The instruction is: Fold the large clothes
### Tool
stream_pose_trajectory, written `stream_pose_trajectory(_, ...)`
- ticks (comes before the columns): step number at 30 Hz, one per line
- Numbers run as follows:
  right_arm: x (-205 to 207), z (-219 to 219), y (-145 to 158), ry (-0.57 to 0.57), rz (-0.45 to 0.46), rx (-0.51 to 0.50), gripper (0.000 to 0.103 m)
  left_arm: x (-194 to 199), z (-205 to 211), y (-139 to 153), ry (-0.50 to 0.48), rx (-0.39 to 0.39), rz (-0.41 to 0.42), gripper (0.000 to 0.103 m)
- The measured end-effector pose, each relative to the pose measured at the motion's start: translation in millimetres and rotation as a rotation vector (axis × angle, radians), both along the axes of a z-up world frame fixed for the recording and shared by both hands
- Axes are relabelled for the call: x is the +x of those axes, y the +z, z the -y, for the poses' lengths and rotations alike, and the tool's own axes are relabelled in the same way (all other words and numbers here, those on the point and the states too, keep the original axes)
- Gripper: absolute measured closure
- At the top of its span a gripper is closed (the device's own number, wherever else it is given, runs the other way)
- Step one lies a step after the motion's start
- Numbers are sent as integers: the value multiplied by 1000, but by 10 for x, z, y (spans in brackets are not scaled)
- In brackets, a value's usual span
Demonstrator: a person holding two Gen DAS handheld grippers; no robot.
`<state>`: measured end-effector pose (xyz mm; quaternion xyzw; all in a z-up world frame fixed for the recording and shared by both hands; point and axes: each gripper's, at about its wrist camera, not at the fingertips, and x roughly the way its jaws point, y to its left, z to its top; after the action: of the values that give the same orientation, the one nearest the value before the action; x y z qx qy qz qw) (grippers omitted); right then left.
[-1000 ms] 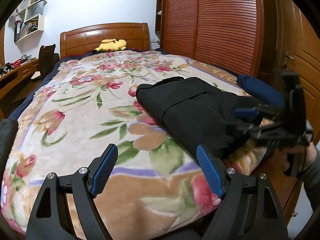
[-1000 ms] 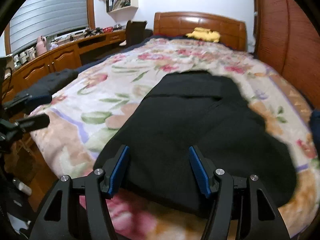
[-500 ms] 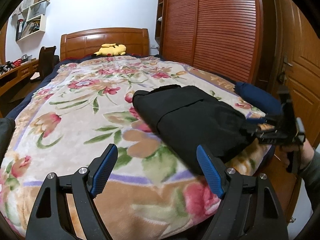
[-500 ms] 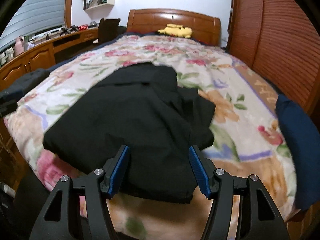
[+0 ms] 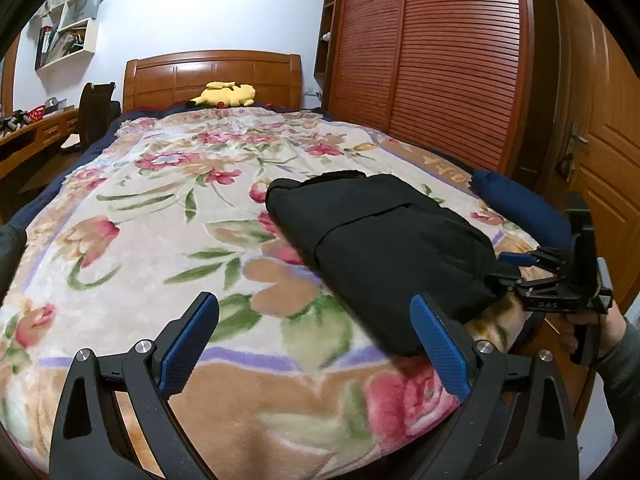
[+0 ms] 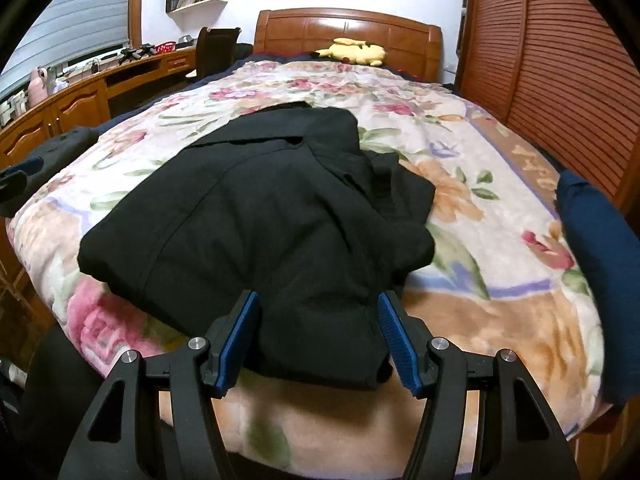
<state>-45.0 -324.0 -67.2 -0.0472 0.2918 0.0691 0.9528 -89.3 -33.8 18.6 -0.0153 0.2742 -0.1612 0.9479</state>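
Observation:
A large black garment (image 6: 260,216) lies folded in a thick bundle on the floral blanket near the foot of the bed; it also shows in the left wrist view (image 5: 384,236) at right. My right gripper (image 6: 318,336) is open, its blue pads either side of the garment's near edge, not closed on it. It shows from the side in the left wrist view (image 5: 516,270) at the garment's right end. My left gripper (image 5: 316,344) is open and empty above the blanket, left of the garment.
The floral blanket (image 5: 160,216) covers the bed. A yellow plush toy (image 5: 224,95) lies at the wooden headboard. A dark blue cloth (image 6: 600,236) lies at the bed's right edge. Slatted wardrobe doors (image 5: 440,60) stand right; a wooden desk (image 6: 80,100) runs along the left.
My right gripper has swung round and moved in to the garment's near edge, its pads now straddling the cloth. My left gripper has stayed open above the blanket, shifting only slightly.

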Motion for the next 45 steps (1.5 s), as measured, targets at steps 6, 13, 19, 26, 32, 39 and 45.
stream_pose_trajectory(6, -244, 121, 25, -6, 32, 9, 39, 48, 46, -23, 1, 17, -2, 6)
stream_pose_trajectory(13, -427, 280, -34, -17, 28, 28, 39, 423, 106, -45, -8, 7, -38, 6)
stream_pose_trajectory(19, -377, 312, -183, -7, -3, 53, 39, 840, 176, -76, 4, 26, -67, 6)
stream_pose_trajectory(26, -224, 404, -300, -35, 17, 116, 39, 1302, 289, -153, 4, 69, -85, 6)
stream_pose_trajectory(32, -60, 422, -346, -28, 17, 159, 39, 1694, 420, -186, -8, 113, -90, 6)
stream_pose_trajectory(39, 55, 359, -407, -26, 3, 166, 39, 2186, 476, -269, -9, 134, -133, 6)
stream_pose_trajectory(45, 111, 350, -443, -23, -1, 191, 39, 2626, 512, -341, 4, 158, -181, 6)
